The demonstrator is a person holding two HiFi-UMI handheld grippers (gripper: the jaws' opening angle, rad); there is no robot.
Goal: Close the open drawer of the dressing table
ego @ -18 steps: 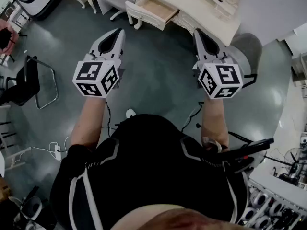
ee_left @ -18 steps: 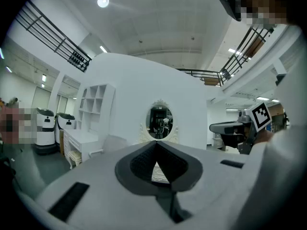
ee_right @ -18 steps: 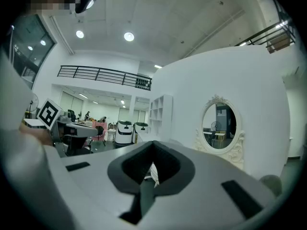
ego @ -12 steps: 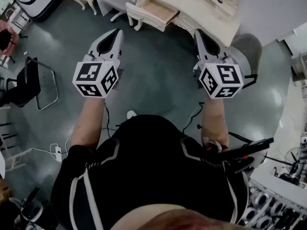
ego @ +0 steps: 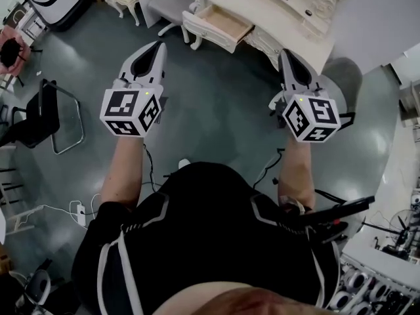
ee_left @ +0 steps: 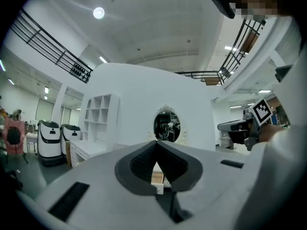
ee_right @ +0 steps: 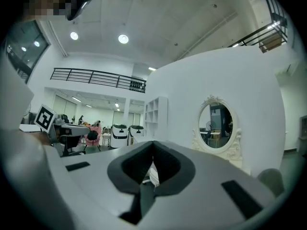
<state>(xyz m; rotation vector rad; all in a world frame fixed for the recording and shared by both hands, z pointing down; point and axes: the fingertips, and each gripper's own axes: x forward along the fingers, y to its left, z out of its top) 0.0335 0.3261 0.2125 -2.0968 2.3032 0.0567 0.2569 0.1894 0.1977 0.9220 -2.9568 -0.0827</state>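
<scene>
The cream dressing table (ego: 282, 18) stands at the top of the head view, and its open drawer (ego: 224, 25) juts out toward me, showing a bare wooden inside. My left gripper (ego: 157, 46) is shut and empty, held in the air well short of the drawer and to its left. My right gripper (ego: 287, 54), also shut and empty, hovers near the table's front edge. In the left gripper view, the left gripper (ee_left: 156, 143) points at the oval mirror (ee_left: 167, 125), with a strip of the drawer (ee_left: 157, 177) showing below the jaw tips. The right gripper (ee_right: 152, 144) looks past the mirror (ee_right: 216, 126).
A black metal-framed chair (ego: 39, 113) stands on the grey floor at the left. A grey stool (ego: 342, 71) sits beside the table at the right, and a grey chair (ego: 167, 0) at the table's left. Cables (ego: 79, 209) lie on the floor behind me.
The dressing table and drawer have slid lower and rightward in the head view, so I stand nearer to them. The right gripper shifted right and slightly down. Both grippers stay shut.
</scene>
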